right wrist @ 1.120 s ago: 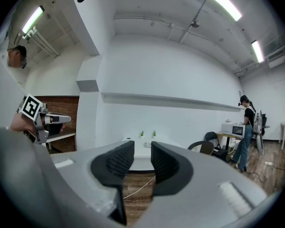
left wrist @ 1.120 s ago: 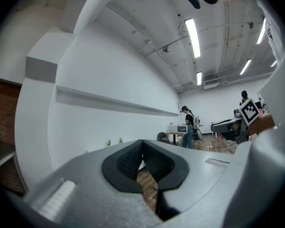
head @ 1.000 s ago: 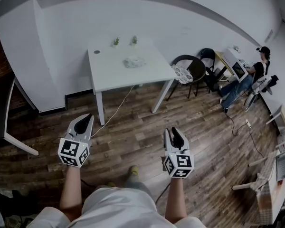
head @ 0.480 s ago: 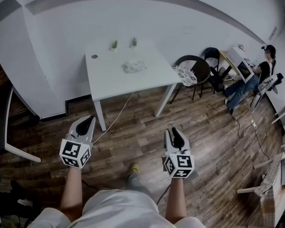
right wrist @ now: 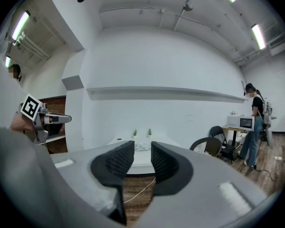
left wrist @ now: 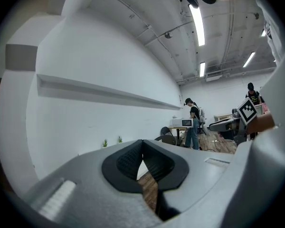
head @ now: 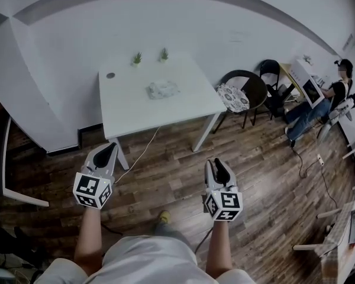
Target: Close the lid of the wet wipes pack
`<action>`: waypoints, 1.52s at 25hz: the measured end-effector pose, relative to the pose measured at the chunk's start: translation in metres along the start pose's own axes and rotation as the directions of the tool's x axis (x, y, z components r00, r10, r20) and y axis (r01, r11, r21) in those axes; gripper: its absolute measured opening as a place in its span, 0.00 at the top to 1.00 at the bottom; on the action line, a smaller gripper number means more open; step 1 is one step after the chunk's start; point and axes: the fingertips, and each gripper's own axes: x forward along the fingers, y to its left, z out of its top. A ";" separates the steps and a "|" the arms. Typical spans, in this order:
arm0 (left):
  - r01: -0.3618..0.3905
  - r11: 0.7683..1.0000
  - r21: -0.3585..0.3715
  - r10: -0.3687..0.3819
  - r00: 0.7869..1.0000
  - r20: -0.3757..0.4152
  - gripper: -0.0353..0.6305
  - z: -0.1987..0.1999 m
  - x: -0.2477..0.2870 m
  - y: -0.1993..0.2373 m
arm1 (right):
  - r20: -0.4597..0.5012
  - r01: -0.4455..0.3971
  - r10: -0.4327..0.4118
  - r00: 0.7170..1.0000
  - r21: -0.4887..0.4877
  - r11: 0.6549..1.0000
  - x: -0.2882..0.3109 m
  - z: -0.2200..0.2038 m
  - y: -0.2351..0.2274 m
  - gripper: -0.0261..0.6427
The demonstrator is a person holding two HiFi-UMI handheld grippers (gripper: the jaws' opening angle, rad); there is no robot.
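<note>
Two grippers hang low over the wooden floor (head: 165, 176), one in each hand, and both point toward a white table (head: 165, 108) that stands against the white wall (head: 225, 34). The left gripper (head: 108, 148) has its jaws pressed together at the tips; in the left gripper view the two dark pads meet at the front and nothing is between them. The right gripper (head: 216, 164) has its jaws a little spread, with a narrow gap and nothing inside it. Through this gap, in the right gripper view, the table shows far behind.

The pack (head: 161, 89) lies near the middle of the table, well apart from both grippers. It is too small in every view to tell if its lid is up or down. Behind it, near the wall edge of the table, stand two small plants (head: 137, 58), side by side. A small dark disc (head: 110, 75) lies close to the left back corner.

One thin cable (head: 143, 151) hangs from the front edge of the table and runs down to the floor between the table legs. To the right of the table stands a dark round chair (head: 252, 83) with a patterned cushion on it. Further right, a person (head: 337, 90) sits at another desk.
</note>
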 end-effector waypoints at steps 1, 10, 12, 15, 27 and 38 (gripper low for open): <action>-0.003 1.000 0.002 0.003 1.000 -0.001 0.94 0.002 0.011 0.000 | 0.001 -0.002 0.002 1.000 0.003 1.000 0.009 0.002 -0.008 0.79; -0.038 0.999 0.032 0.038 0.999 -0.009 0.94 0.010 0.100 -0.008 | 0.002 -0.045 0.045 0.999 0.007 0.999 0.081 0.007 -0.069 0.79; -0.045 0.998 0.040 0.046 0.999 -0.014 0.94 0.009 0.112 -0.010 | 0.001 -0.055 0.055 0.998 0.007 0.998 0.091 0.006 -0.079 0.79; -0.058 0.997 0.041 0.059 0.998 -0.018 0.94 0.011 0.126 -0.010 | -0.004 -0.068 0.068 0.998 0.008 0.998 0.104 0.006 -0.090 0.79; -0.053 0.997 0.059 0.054 0.998 -0.025 0.94 0.003 0.189 0.018 | 0.000 -0.097 0.097 0.995 0.014 0.995 0.180 0.006 -0.103 0.79; -0.023 0.999 0.035 0.024 0.999 -0.044 0.94 -0.015 0.295 0.107 | -0.038 -0.094 0.094 0.995 0.008 0.996 0.308 0.011 -0.098 0.79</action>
